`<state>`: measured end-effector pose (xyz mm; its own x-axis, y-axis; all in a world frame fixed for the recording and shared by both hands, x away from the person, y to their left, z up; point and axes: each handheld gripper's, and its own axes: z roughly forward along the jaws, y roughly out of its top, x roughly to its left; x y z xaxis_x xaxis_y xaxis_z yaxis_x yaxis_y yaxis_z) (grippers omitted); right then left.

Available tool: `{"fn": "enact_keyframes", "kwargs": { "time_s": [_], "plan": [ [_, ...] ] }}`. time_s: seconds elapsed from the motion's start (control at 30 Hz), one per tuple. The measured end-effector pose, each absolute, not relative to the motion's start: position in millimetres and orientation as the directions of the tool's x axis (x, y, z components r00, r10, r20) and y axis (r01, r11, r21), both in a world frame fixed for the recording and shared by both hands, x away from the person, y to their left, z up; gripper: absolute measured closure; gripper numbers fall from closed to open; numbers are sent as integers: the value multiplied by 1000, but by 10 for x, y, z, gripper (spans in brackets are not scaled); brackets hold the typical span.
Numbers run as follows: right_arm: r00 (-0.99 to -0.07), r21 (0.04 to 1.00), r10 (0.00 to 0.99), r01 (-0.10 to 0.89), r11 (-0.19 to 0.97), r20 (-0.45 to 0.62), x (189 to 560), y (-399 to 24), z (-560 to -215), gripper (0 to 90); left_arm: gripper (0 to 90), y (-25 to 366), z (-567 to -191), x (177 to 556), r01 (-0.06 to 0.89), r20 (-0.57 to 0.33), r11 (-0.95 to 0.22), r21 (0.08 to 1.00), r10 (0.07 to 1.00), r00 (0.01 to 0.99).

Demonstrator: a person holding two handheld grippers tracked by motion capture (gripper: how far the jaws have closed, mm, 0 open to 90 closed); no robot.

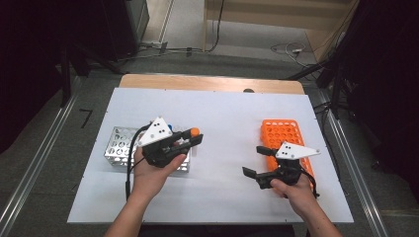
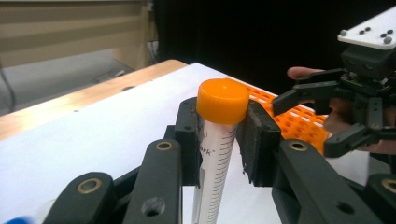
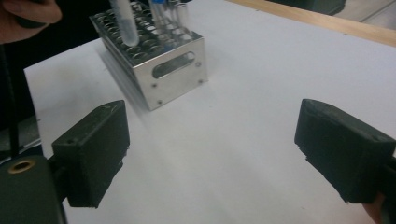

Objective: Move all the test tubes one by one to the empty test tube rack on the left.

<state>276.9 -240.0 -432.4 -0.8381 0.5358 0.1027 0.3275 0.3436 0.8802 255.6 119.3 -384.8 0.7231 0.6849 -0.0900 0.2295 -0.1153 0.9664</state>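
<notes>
- The left gripper [image 1: 193, 137] pinches a clear graduated tube [image 2: 215, 163] just under its orange cap [image 2: 222, 100], held upright above the white table [image 1: 222, 118].
- The metal rack [image 1: 117, 144] sits at nine o'clock of that gripper.
- The right gripper [image 1: 256, 160], at three o'clock, has its jaws spread with nothing between them, beside the orange rack [image 1: 280, 131].

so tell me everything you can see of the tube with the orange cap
The tube is a clear plastic cylinder with black graduation marks and some print down its side, closed by an orange screw cap. It stands upright, clamped just under the cap between the pads of the left tongs, lifted clear of the metal rack above the white table.
</notes>
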Motion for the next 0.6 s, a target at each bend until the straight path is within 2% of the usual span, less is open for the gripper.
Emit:
{"fn": "enact_keyframes", "kwargs": {
  "time_s": [0.6],
  "plan": [
    [-736, 884, 671, 372, 284, 94, 2779, -3102, -4365, 87, 713, 2009, -3731, 2555, 209, -102, -21, 978, 823, 560]
  ]
}}
